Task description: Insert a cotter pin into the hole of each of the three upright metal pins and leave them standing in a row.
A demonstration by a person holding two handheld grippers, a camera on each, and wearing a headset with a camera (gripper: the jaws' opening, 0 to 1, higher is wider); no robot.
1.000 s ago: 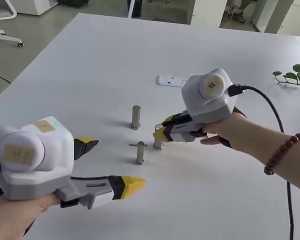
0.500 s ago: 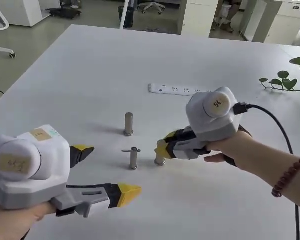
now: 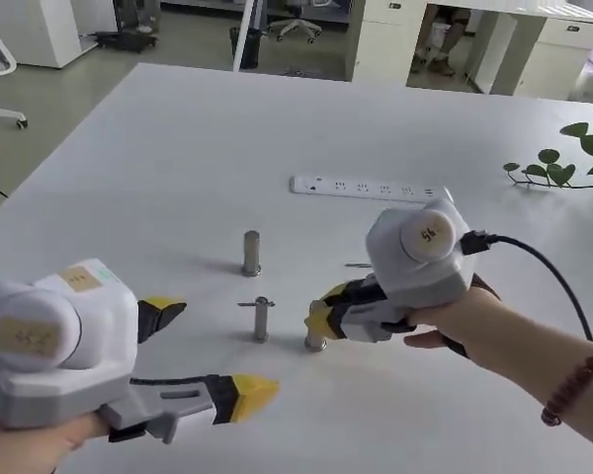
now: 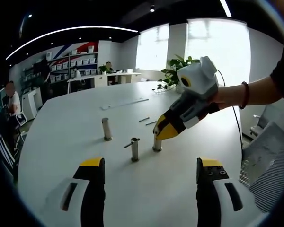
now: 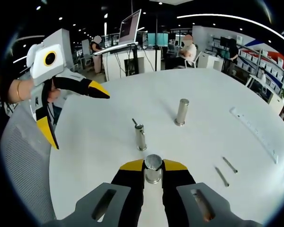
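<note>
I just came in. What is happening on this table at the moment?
A person works with two handheld grippers on a white table. The right gripper is closed on the nearest metal pin, which stands upright. The left gripper hangs open and empty beside it. The middle pin already has a cotter pin through its hole; the far pin has none that I can see. Two loose cotter pins lie further back on the table.

White table (image 3: 178, 148), three upright metal pins (image 3: 262, 321), power strip (image 3: 366, 188), two loose cotter pins (image 5: 221, 176)
</note>
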